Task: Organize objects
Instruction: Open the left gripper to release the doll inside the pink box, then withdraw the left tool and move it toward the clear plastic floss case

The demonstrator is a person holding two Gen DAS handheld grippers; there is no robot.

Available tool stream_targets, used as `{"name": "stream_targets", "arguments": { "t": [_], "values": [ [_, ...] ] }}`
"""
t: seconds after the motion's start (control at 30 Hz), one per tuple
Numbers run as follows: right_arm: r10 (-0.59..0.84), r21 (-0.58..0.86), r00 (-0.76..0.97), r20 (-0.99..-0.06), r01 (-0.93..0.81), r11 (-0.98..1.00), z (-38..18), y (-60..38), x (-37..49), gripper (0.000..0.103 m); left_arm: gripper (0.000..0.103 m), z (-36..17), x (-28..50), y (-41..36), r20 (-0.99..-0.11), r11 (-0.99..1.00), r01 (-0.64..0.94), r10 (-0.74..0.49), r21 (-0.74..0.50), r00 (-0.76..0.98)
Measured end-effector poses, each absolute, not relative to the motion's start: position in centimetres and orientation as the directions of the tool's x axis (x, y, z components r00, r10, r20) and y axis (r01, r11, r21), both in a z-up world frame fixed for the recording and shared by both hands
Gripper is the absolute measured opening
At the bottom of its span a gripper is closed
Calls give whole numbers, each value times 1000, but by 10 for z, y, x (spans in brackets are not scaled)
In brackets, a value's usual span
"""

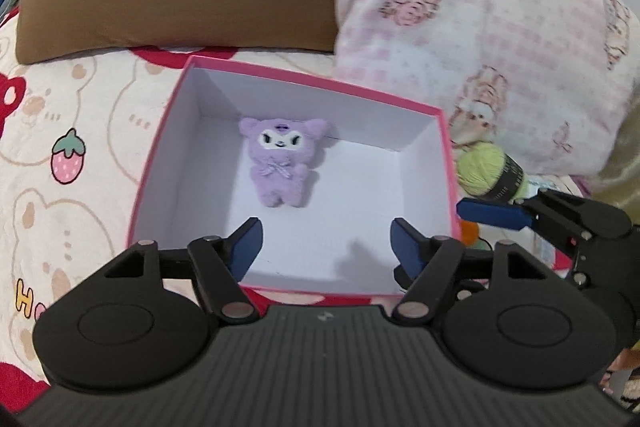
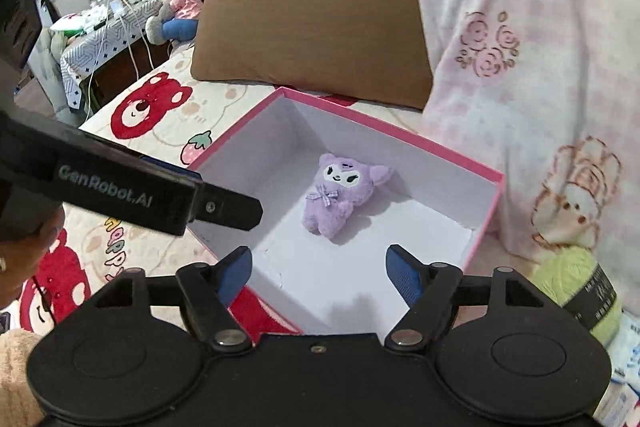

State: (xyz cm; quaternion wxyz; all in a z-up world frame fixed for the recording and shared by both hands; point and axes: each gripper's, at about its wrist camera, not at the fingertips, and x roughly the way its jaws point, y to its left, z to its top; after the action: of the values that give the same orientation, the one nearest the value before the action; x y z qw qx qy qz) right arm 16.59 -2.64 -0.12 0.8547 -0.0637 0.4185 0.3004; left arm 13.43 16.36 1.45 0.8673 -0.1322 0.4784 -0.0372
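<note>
Left wrist view: left gripper stood wide, empty, above the near edge of the pink box; purple plush lay farther in, head far, long axis near-to-far.

Right wrist view: right gripper stood empty and spread; yarn ball lay outside to its right, likely the right hand's next pick.

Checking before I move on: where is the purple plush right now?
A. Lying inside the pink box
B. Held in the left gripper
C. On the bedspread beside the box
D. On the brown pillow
A: the purple plush lies on the white floor of the pink box, with neither gripper touching it.
</note>
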Motion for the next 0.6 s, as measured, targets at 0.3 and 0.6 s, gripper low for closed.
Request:
{"name": "stream_targets", "arguments": {
  "t": [0.3, 0.6],
  "values": [
    [427, 127, 487, -762, -534, 836, 9, -42, 154, 94, 89, 21, 121, 143, -828, 974, -29, -174, -224, 534],
    [425, 120, 501, -754, -532, 838, 23, -56, 133, 94, 97, 31, 104, 140, -833, 978, -29, -159, -205, 529]
  ]
}}
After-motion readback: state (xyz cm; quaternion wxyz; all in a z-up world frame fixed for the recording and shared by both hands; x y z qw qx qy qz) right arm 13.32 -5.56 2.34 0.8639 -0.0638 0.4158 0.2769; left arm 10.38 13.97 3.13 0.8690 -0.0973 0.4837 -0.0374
